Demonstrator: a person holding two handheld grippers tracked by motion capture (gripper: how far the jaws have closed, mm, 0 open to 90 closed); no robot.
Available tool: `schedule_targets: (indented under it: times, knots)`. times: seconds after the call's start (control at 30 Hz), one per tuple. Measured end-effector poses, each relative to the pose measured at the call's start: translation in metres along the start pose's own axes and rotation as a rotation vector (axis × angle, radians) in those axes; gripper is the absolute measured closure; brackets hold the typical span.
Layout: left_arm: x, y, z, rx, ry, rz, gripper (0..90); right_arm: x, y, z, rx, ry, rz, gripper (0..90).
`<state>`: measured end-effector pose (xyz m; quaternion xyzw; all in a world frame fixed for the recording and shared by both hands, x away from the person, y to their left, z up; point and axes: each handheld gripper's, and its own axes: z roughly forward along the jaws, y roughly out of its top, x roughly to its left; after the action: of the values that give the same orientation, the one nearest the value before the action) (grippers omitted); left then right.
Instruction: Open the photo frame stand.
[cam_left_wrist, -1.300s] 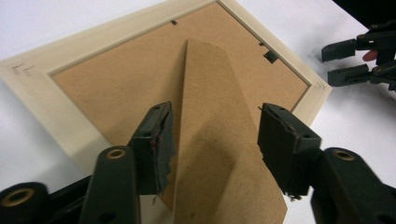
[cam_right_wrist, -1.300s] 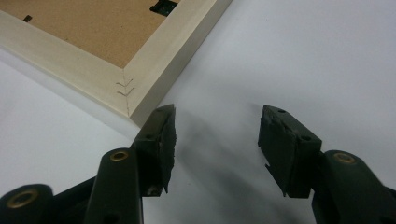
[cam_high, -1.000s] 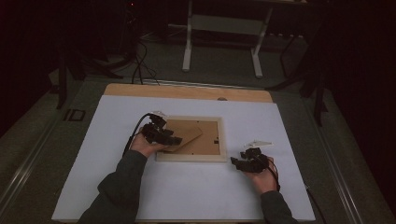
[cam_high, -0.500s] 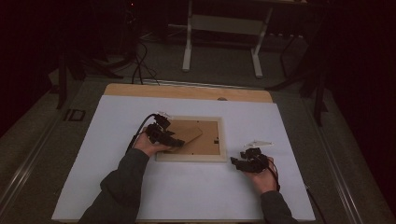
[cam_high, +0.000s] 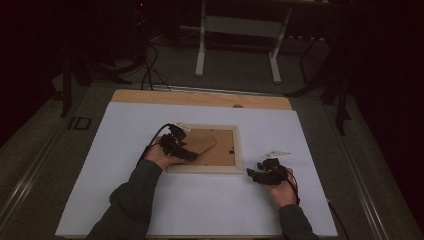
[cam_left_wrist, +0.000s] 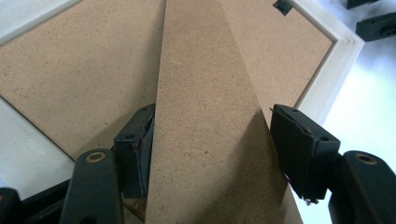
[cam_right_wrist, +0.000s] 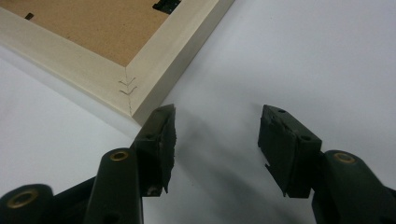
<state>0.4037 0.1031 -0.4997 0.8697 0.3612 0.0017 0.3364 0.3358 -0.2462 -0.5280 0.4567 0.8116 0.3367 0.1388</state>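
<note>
The picture frame (cam_high: 205, 149) lies face down at the middle of the white table (cam_high: 120, 130), its brown backing up, and the easel stand (cam_left_wrist: 205, 116) of that backing runs between the jaws of the left gripper (cam_high: 176, 146) at the frame's 9 o'clock edge. Those jaws have just been closing a little; the left pad touches the stand's edge, the right one stands just clear. At the frame's 4 o'clock corner, the right gripper (cam_right_wrist: 217, 140) rests spread and empty on the table.

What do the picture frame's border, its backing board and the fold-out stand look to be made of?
Frame border: pale unfinished-looking wood, faint grain, a mitred corner joint with two V-shaped marks across it. Backing board: brown speckled fibreboard, likely MDF or hardboard, matte. Stand: the same speckled brown board with a cleanly cut edge, lying between the left tongs' pads.
</note>
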Motion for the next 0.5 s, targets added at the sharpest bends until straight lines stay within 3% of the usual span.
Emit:
schedule_targets:
  times: [0.1,0.5]
  knots:
    - [-0.0037,0.0001,0.0006,0.004,0.032,0.028,36.7,0.0005,0.0007,0.0002,-0.003,0.002,0.001,45.6]
    - [-0.0082,0.0003,-0.0003,-0.006,0.064,0.056,36.8,-0.0043,0.0099,-0.0008,-0.036,0.048,0.036,46.1]
